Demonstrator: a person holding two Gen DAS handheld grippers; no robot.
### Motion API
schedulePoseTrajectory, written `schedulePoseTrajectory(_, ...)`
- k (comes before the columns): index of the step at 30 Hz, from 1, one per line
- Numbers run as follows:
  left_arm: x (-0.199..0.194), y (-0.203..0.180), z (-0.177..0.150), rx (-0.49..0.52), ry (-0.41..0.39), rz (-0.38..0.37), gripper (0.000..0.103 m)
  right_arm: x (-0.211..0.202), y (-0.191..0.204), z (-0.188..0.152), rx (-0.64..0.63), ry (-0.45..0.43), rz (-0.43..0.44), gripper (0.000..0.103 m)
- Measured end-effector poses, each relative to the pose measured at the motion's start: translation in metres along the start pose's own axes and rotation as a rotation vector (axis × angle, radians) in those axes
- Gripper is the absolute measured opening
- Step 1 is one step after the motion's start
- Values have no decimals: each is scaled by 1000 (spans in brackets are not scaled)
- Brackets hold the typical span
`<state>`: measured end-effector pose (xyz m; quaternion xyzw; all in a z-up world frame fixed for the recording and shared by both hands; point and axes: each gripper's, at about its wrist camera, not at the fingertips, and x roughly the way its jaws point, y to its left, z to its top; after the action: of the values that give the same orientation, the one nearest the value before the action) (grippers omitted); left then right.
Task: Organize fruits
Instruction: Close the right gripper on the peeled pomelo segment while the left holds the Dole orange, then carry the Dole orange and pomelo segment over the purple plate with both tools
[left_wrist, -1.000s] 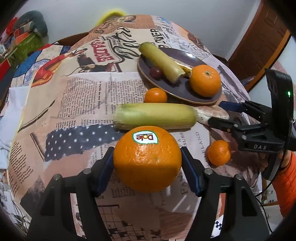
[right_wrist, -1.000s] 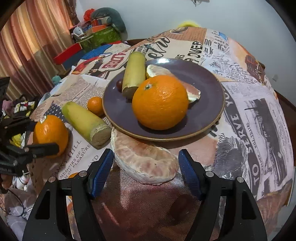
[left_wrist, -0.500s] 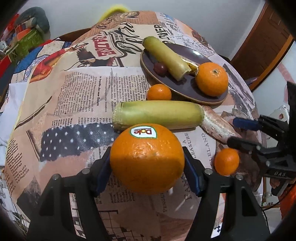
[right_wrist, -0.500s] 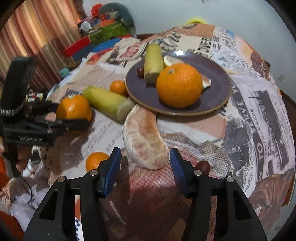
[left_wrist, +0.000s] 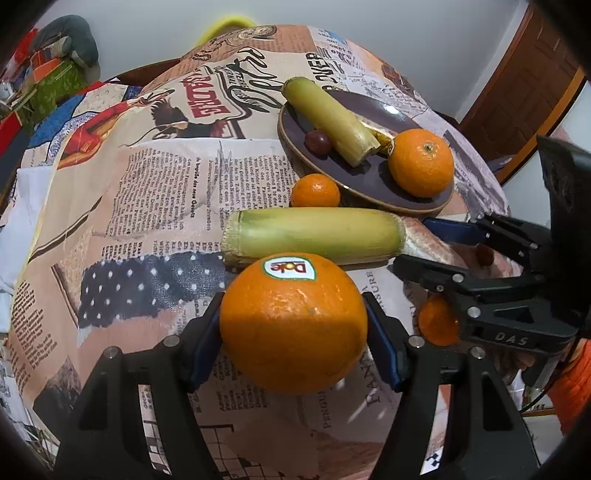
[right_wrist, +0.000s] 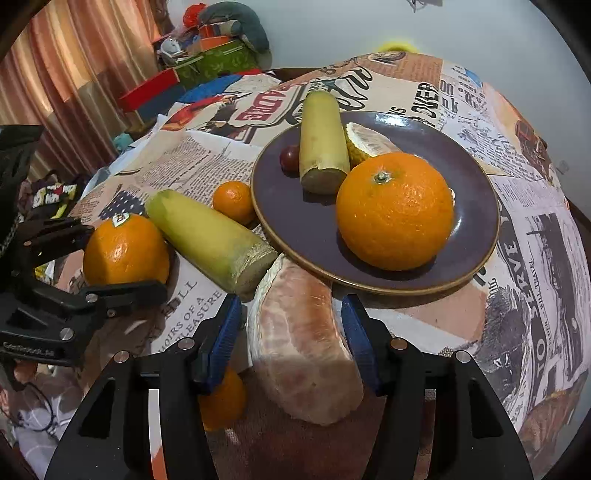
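My left gripper (left_wrist: 293, 306) is shut on a large orange with a Dole sticker (left_wrist: 293, 321), held just above the cloth. My right gripper (right_wrist: 291, 306) straddles a peeled pomelo segment (right_wrist: 303, 343) lying at the table's near edge. Its right pad touches the segment, a thin gap shows at the left pad, and it stands open. Beyond is a dark purple plate (right_wrist: 295, 221) holding an orange (right_wrist: 395, 210), a yellow-green stalk piece (right_wrist: 323, 147), a grape (right_wrist: 290, 157) and a pomelo slice (right_wrist: 369, 142).
A second stalk piece (left_wrist: 314, 232) lies on the newspaper-print cloth between the held orange and the plate. One small mandarin (left_wrist: 316, 190) sits by the plate rim, and another (right_wrist: 221, 398) lies under my right gripper's left finger. Clutter and curtains stand beyond the table's left side.
The right gripper's jaws narrowed and it pulled back, then moved forward. The segment, crosswise before, now lies lengthwise between the fingers. The left gripper kept hold of the orange.
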<state>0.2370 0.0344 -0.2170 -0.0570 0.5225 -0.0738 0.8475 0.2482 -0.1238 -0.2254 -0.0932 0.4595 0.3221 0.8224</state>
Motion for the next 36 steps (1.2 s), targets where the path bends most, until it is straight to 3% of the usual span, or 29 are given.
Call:
schedulePoseTrajectory(3,-2,2,-1,-7,-1,-8,69,-3,-1,-3,5,-9,-1,44)
schedulePoseTrajectory(9,-8,1,-7,-13,-7,-9,69,-14,4,-11,-10,1,30,42)
schedulePoseTrajectory(19,-29,-9,-8,-10,-37,-40,68,-45,4,-19,22,-77,14,42)
schedulePoseTrajectory(36,-48,-37,54,46,-162,-57,68,-89,-21,8,35,-222,-99,42)
